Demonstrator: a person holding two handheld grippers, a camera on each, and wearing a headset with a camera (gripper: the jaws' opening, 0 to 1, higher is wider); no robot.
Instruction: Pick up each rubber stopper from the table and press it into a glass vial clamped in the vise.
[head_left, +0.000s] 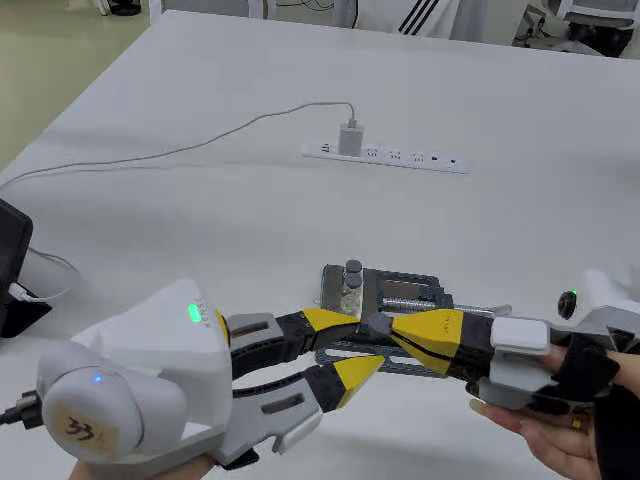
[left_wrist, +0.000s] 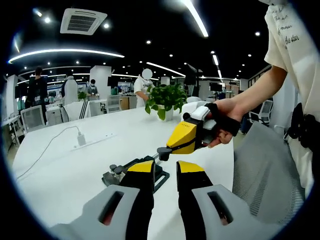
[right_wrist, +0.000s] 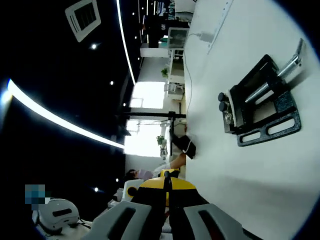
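Observation:
A dark grey rubber stopper (head_left: 376, 326) is pinched at the yellow tips of my right gripper (head_left: 388, 330), which is shut on it and reaches in from the right. In the left gripper view the same stopper (left_wrist: 163, 152) hangs above the table in the right gripper (left_wrist: 171, 147). My left gripper (head_left: 355, 345) stands open just left of it, its jaws (left_wrist: 166, 170) apart and holding nothing. Behind them the black vise (head_left: 400, 297) holds two vials capped with grey stoppers (head_left: 352, 271). The right gripper view shows the vise (right_wrist: 262, 107) and the capped vials (right_wrist: 221, 101) beyond its own shut jaws (right_wrist: 168, 187).
A white power strip (head_left: 385, 157) with a plugged charger (head_left: 351, 135) and its cable lies farther back on the white table (head_left: 200, 220). A black device (head_left: 10, 262) sits at the left edge. A grey chair (left_wrist: 270, 165) stands to the right of the table.

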